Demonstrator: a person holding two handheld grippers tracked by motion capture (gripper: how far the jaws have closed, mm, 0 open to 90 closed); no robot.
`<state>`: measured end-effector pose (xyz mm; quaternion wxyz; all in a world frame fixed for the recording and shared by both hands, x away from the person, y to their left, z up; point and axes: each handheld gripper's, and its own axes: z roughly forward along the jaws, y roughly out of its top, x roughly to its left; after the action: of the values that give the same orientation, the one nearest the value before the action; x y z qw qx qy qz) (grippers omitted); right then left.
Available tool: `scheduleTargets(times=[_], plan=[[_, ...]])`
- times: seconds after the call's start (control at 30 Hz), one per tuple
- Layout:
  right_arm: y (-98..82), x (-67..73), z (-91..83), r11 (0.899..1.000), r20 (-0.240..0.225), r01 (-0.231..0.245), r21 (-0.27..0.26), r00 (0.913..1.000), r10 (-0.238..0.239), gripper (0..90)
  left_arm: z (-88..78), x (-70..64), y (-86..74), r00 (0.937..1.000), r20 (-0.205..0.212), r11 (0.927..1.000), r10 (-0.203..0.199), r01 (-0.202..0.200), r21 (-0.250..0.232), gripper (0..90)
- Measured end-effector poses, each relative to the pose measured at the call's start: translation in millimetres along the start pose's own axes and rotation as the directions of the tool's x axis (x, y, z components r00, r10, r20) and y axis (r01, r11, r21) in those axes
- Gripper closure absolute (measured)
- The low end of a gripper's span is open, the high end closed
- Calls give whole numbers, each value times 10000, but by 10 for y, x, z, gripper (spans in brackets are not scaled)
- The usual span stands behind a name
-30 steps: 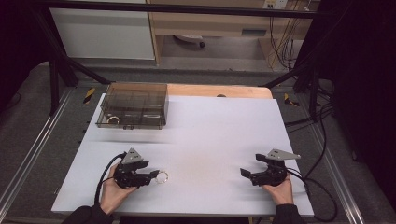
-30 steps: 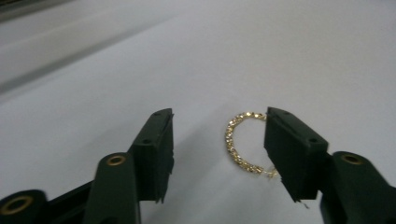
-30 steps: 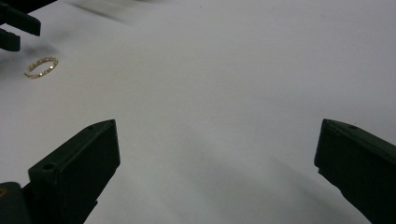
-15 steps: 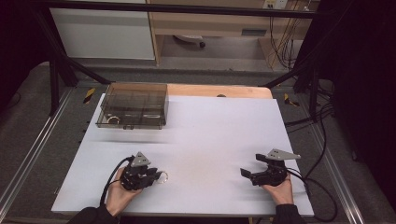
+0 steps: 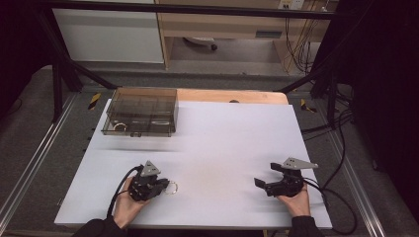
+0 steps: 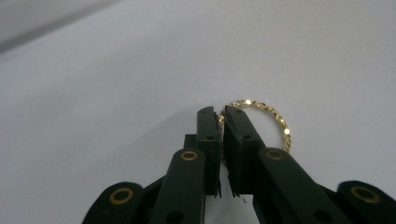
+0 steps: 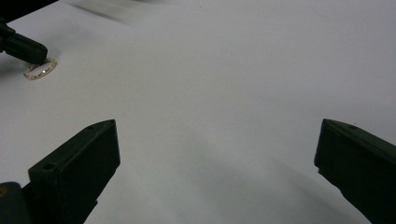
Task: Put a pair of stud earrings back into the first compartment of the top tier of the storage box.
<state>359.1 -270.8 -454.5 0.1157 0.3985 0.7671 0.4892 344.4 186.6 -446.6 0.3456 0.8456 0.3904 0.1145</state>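
Box: a smoky clear compartment box (image 5: 141, 112) sits at the table's far left, well beyond the left gripper.
Box contents: a small ring and a thin pale piece lie inside.
Table: a white top (image 5: 232, 143) lies beneath both grippers.
Surroundings: black cables hang far right.

The one tall obstacle on the worktop (image 5: 237, 143) is the clear compartment box (image 5: 141, 112) at its far left corner. To the right of the box the white surface lies bare to the far right edge. Nearer than the box, the small gold ring (image 5: 171, 187) lies flat, with open room between the left gripper (image 5: 163, 184) and right gripper (image 5: 262, 183).
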Motion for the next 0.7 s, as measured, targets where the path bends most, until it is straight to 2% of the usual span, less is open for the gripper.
scheduleTargets(times=[0.17,0.4,0.7], plan=[[1,-2,-1,10000,2,13,-9,10000,-13,7,4,-8,5,10000,-71,10000,-37,37,18,852],[2,-3,-5,10000,2,20,-29,10000,-20,7,-7,-4,13,10000,74,10000,-66,66,-23,858],[1,-2,-3,10000,-6,18,-23,10000,-18,6,-111,42,35,9998,127,9996,-148,150,-231,859]])
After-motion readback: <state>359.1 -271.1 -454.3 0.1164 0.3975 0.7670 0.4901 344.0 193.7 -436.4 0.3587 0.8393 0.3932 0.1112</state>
